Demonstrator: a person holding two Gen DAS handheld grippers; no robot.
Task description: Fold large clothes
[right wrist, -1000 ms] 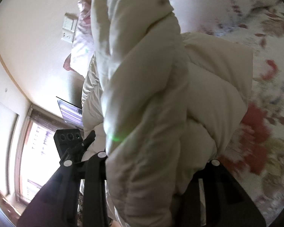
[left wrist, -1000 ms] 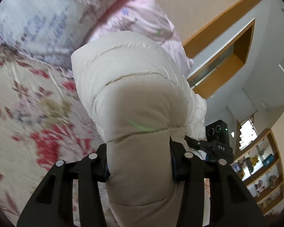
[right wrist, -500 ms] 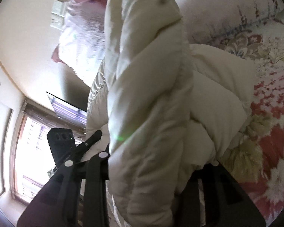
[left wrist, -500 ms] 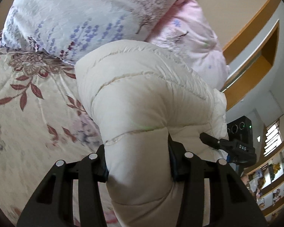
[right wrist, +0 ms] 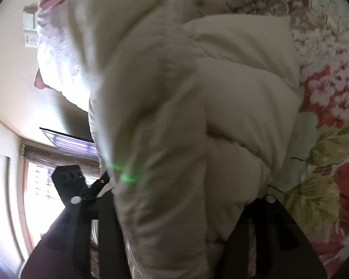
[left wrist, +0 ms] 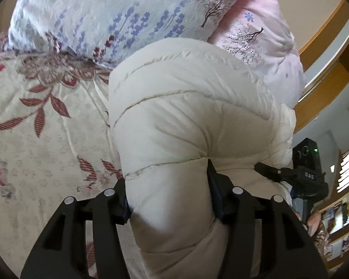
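Left tongs (left wrist: pixel 168 195): closed on a thick roll of the cream padded jacket (left wrist: pixel 188 125), low centre of the left wrist view; grip unchanged over the last second.
Right tongs (right wrist: pixel 186 211): closed on a bulkier bunch of the same jacket, bottom centre of the right wrist view; picture blurred, so motion is under way.
Jacket: held up between both tongs, its far fold now close above the floral bedspread (left wrist: pixel 37 125).
Change: the pillows (left wrist: pixel 118 16), upper frame, loom larger than a second ago; the bundle has travelled toward the bed head.
Assessment: fold appears gathered; laying down is probably next.
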